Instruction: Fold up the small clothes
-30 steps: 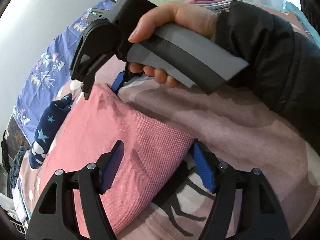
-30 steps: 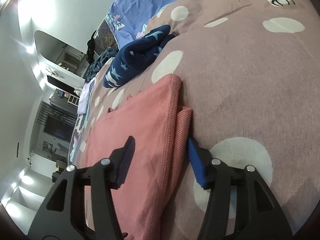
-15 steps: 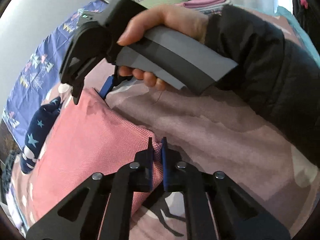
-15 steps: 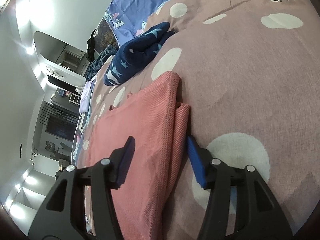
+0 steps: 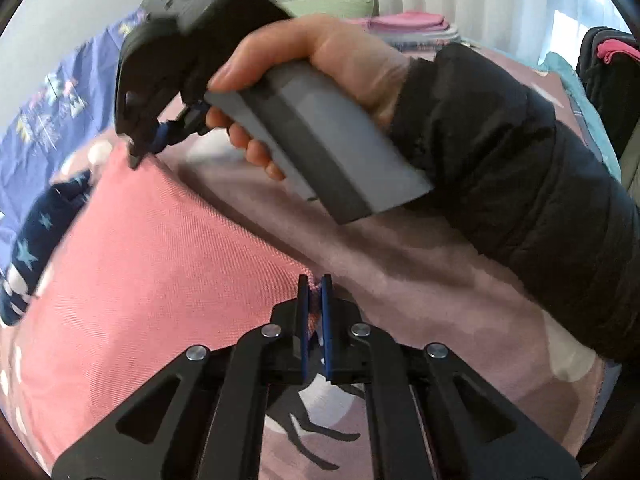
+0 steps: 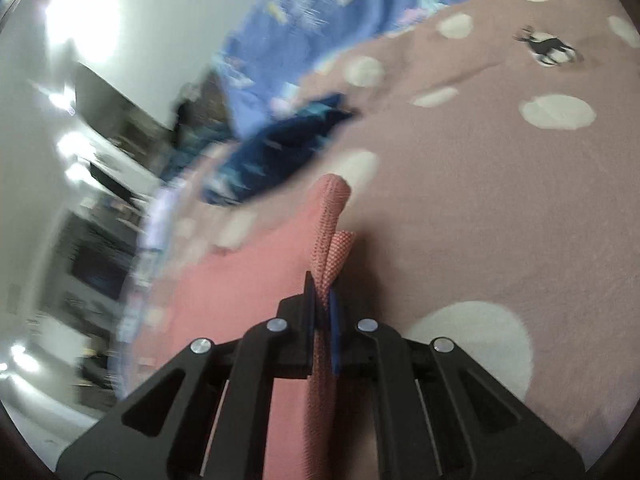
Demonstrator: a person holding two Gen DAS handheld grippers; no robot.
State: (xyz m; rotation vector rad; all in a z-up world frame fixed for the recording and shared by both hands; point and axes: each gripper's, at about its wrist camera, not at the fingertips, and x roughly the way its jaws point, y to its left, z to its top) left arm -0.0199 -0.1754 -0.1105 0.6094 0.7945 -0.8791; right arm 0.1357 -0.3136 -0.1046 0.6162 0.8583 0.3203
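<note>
Right wrist view: the right gripper (image 6: 321, 312), wide open around the cloth edge half a second ago, is now closed on it.
Left wrist view: the left gripper (image 5: 315, 300) is unchanged, clamped on a corner as before.
Garment: the pink knitted folded garment (image 5: 160, 272) is spread on the mauve bedspread with white dots (image 6: 500, 200); its doubled edge is pinched between the right fingers and stands up beyond them.
Blur: both views are now smeared.
Nearby: a navy star-patterned cloth (image 6: 280, 152) is seen beyond the garment.
</note>
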